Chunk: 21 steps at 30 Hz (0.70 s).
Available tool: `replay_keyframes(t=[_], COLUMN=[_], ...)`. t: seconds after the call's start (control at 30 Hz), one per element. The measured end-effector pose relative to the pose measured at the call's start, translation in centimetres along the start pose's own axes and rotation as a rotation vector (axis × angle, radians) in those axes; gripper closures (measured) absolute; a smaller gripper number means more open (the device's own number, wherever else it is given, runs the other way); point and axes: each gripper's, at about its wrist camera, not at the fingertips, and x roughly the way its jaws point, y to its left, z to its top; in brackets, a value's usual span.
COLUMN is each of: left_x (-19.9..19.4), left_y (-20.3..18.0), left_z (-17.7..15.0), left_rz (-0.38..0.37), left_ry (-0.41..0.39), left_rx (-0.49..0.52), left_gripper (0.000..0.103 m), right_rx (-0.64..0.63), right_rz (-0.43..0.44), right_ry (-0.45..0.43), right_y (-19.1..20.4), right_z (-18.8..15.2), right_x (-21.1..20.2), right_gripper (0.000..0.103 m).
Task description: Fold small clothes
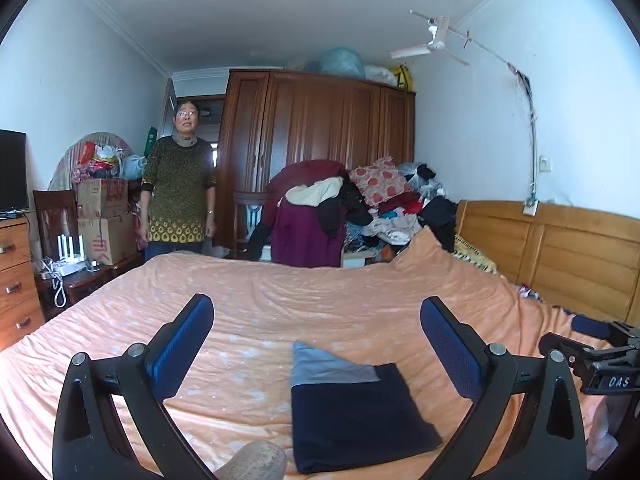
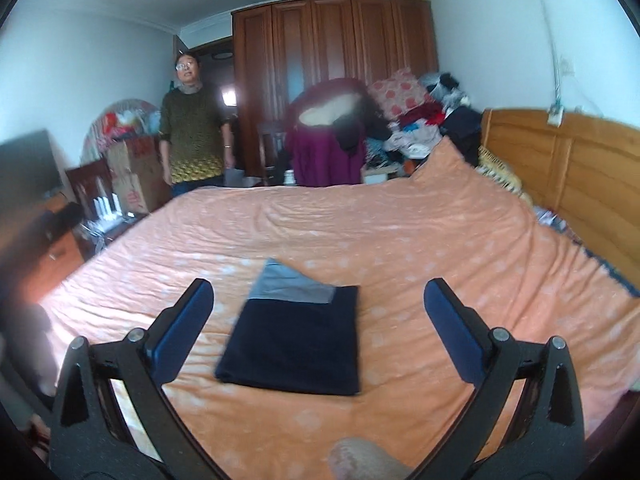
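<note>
Overhead, ceiling fan; orange bedspread.

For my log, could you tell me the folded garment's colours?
Navy garment with a grey band, clearest in the left wrist view.

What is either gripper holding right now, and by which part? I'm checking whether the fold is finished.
Nothing is held. The left gripper and right gripper are both open, and the folded navy garment lies free on the orange bedspread.

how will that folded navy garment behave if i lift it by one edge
The folded navy garment looks soft and floppy, so its layers would probably sag and unfold. It lies flat on the orange bedspread, so it should be light, and a push might bunch it rather than slide it.
</note>
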Motion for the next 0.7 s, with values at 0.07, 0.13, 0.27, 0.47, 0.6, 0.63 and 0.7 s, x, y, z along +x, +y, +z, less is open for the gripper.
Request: replay_keyframes(t=[0.07, 0.13, 0.27, 0.47, 0.6, 0.63, 0.7], left_x=[0.9, 1.8, 1.3, 1.5, 2.2, 2.4, 2.9], left_y=[0.2, 1.2, 1.1, -0.7, -1.0, -1.1, -1.2], left_z=[-0.3, -0.6, -0.7, -0.8, -1.7, -2.0, -2.6], left_rz=[-0.029, -0.072, -0.032, 0.051, 0.094, 0.105, 0.126], left_ry=[0.049, 0.087, 0.022, 0.005, 0.061, 0.074, 0.105], left_rx=[-0.037, -0.115, -0.111, -0.021, 0.017, 0.028, 0.046], left_gripper=[0.0, 0.0, 0.0, 0.0, 0.0, 0.0, 0.0], right_rx=[-0.067, -0.126, -0.124, -0.036, -0.045, -0.038, -0.026], right_rz=[-0.088, -0.157, -0.134, -0.036, -0.06, -0.048, -0.042], right_ry=[-0.066, -0.134, -0.191, 0.002, 0.075, 0.096, 0.137], right_y=[0.4, 0.9, 0.3, -0.7, 0.0, 0.0, 0.1], right_z=[-0.3, -0.4, -0.1, -0.3, -1.5, -1.7, -2.0], right_x=[-0.7, -1.3, -2.1, 1.3, 3.0, 3.3, 4.1], right_gripper=[0.0, 0.0, 0.0, 0.0, 0.0, 0.0, 0.0])
